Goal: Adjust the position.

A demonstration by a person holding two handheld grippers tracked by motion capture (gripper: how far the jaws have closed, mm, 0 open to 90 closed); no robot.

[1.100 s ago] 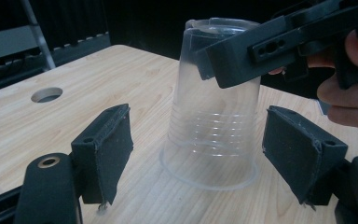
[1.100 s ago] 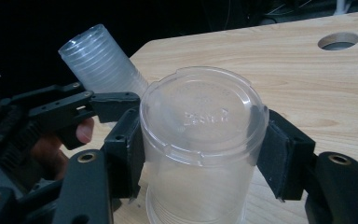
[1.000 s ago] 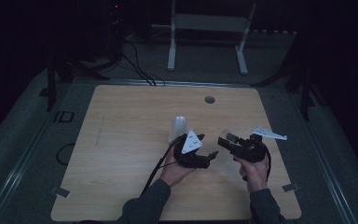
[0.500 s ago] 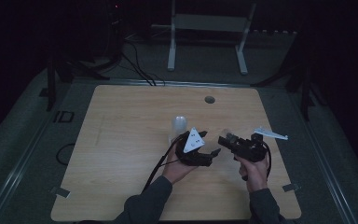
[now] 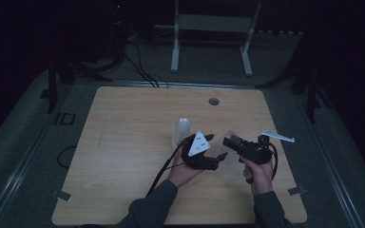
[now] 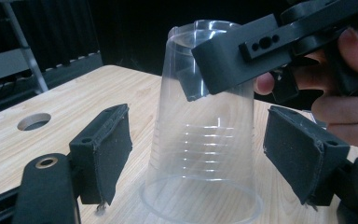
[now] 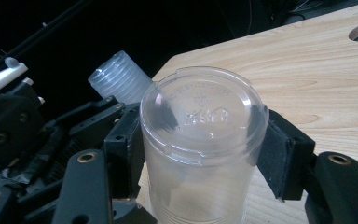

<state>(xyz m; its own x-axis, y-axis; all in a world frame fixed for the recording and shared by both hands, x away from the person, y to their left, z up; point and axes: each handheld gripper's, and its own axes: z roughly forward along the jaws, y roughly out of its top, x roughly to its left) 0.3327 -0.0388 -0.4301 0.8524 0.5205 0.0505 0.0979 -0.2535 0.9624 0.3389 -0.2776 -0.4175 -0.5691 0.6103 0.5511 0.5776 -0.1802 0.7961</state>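
Wood table [image 5: 123,156] is the largest thing, pale and lit among a dark room, with a round hole [image 5: 213,101] near its far edge. Behind it on the grey floor stands a white metal frame [image 5: 214,28].

On the near half of the table a person works with both hands. The left gripper [image 5: 218,156] lies in the left hand with a grey three-cornered plate [image 5: 198,142] on top, and a black cable [image 5: 164,171] runs from it toward the sleeve. The right gripper [image 5: 229,140] is held just beside it, pointing to the left gripper, so the two tools almost meet.

Between them is a clear plastic cup [image 6: 205,140], standing upside down with its wide rim on the wood. In the left gripper view the cup is between the two black pads [image 6: 105,149], but the pads stand apart from its wall on both sides, so the left jaws are spread and do not press it. In the right gripper view the right jaws pinch the cup [image 7: 200,140] near its bottom, which is now the top; both pads [image 7: 279,149] touch the wall.

A second stack of ribbed clear cups [image 5: 182,130] stands on the table just behind the left gripper, and it shows also in the right gripper view [image 7: 119,81].
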